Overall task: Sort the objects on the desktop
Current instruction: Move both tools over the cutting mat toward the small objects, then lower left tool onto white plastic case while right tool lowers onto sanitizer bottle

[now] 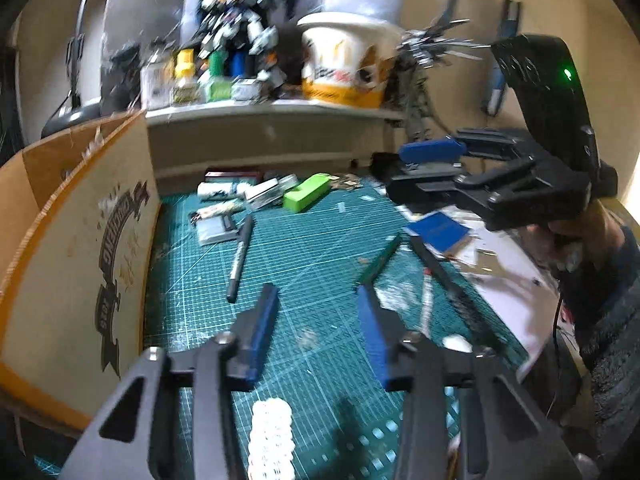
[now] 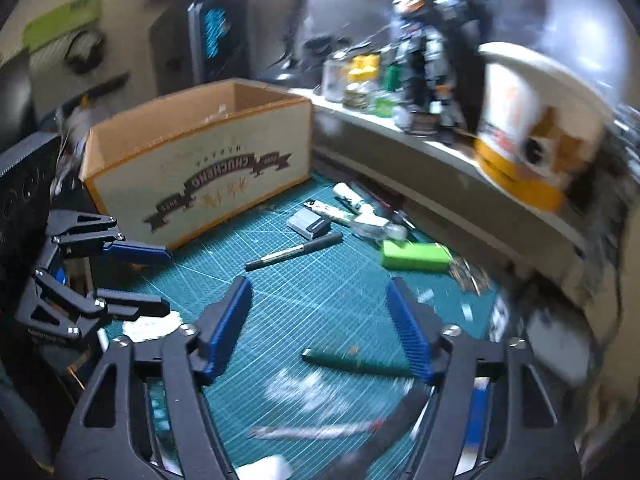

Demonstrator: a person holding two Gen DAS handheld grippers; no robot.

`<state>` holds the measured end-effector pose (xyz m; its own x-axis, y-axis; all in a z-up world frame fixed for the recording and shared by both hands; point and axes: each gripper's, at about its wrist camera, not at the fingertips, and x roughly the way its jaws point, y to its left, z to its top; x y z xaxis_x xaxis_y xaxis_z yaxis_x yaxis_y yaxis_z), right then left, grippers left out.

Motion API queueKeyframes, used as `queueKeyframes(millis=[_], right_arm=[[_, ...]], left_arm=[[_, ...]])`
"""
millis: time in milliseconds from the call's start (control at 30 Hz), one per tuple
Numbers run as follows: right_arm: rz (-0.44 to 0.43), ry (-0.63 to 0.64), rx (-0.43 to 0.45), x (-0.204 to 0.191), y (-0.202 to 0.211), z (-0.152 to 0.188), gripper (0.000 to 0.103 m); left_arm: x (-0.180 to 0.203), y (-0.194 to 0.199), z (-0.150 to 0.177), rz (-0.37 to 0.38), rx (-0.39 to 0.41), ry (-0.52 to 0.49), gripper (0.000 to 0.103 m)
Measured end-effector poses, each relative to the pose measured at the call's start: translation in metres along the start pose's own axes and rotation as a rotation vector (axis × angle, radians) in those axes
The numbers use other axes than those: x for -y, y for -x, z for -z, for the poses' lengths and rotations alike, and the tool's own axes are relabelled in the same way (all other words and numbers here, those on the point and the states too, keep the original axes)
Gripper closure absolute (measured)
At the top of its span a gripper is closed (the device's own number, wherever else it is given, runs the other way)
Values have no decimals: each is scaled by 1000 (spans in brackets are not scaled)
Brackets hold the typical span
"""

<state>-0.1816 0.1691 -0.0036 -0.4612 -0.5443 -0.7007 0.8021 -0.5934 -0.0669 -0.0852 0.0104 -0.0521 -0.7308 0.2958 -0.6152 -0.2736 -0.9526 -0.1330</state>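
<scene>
A black marker (image 1: pixel 240 258) lies on the green cutting mat (image 1: pixel 312 248), also in the right wrist view (image 2: pixel 294 252). A green box (image 1: pixel 306 192) (image 2: pixel 416 256), a dark green pen (image 1: pixel 380 258) (image 2: pixel 356 362) and small tubes (image 1: pixel 224 190) lie on the mat. My left gripper (image 1: pixel 318 292) is open and empty above the mat, also seen at the left in the right wrist view (image 2: pixel 166 280). My right gripper (image 2: pixel 320 284) is open and empty; it hovers at the right in the left wrist view (image 1: pixel 424 168).
An open cardboard box (image 1: pixel 80 240) (image 2: pixel 200 160) stands at the mat's left. A shelf (image 1: pixel 272 110) behind holds a robot model (image 1: pixel 236 20), small bottles and a yellow-white cup (image 1: pixel 344 64). A blue card (image 1: pixel 438 232) and papers lie at the right.
</scene>
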Motion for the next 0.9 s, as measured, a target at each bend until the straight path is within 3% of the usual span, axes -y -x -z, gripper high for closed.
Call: queueKeyframes(millis=[133, 367, 567, 767, 833, 900], right_arm=[[-53, 38, -59, 29, -55, -17, 47], [-81, 49, -123, 77, -135, -25, 50], [-77, 45, -116, 94, -173, -25, 50], [-86, 66, -136, 93, -192, -25, 51], [-114, 63, -143, 91, -192, -23, 60], [-138, 63, -155, 89, -192, -21, 77]], left_arm=[[-7, -24, -8, -9, -43, 68, 72], [-24, -56, -26, -119, -114, 120, 72], [-27, -69, -33, -185, -159, 72, 72], [-35, -80, -38, -202, -175, 84, 71], [-39, -82, -38, -205, -175, 93, 71], [-42, -82, -39, -212, -174, 102, 71]])
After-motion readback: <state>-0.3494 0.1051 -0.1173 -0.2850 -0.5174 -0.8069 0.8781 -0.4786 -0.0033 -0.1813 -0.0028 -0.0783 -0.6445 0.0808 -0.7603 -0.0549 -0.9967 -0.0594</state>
